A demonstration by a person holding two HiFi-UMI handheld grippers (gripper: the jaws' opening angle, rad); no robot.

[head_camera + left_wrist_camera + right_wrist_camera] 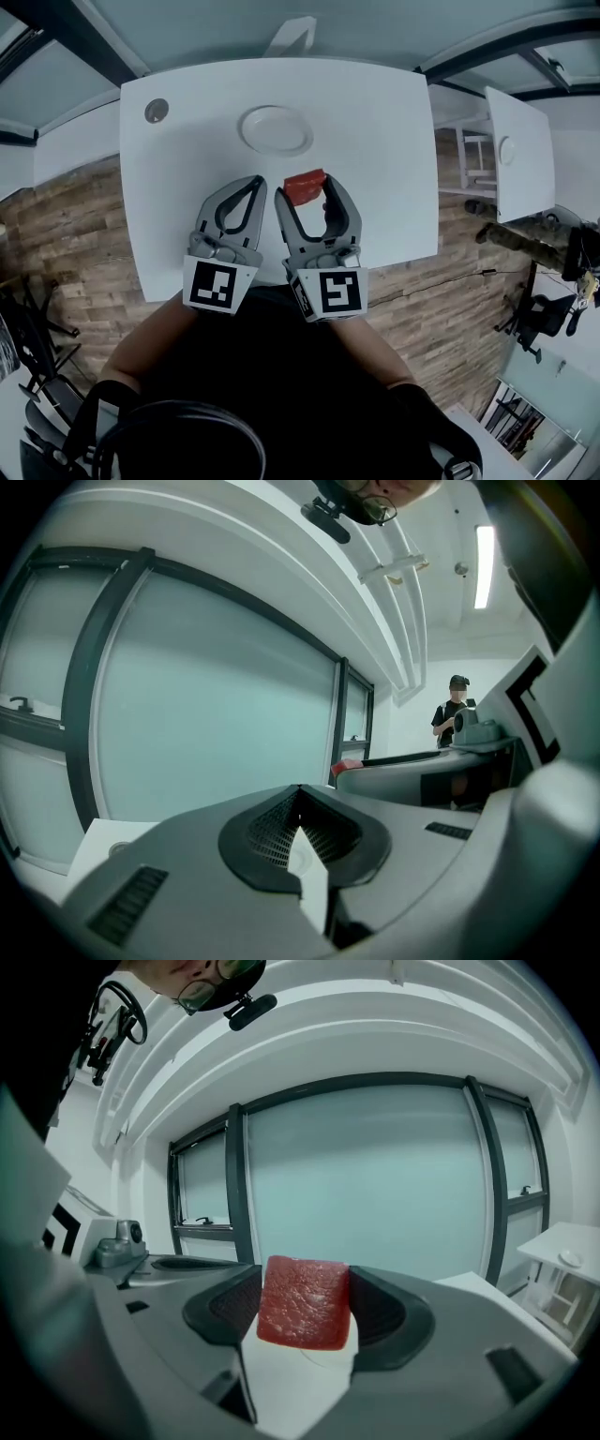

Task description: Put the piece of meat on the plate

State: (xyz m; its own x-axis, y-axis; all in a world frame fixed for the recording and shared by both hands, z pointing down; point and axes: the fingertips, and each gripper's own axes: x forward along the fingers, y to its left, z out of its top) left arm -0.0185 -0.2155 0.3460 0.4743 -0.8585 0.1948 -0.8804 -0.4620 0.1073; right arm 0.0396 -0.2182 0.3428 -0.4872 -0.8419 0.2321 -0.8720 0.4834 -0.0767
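A red, square piece of meat hangs just above the white table, near its middle. My right gripper is shut on it, one jaw pressing each side. In the right gripper view the piece of meat fills the gap between the jaw tips of the right gripper. The round white plate lies empty a little beyond and to the left of the meat. My left gripper is shut on nothing, close beside the right one. In the left gripper view the left gripper has its jaws meeting at the tip.
A round grey grommet sits in the table's far left corner. A second white table stands to the right over the wooden floor. A person stands far off in the left gripper view.
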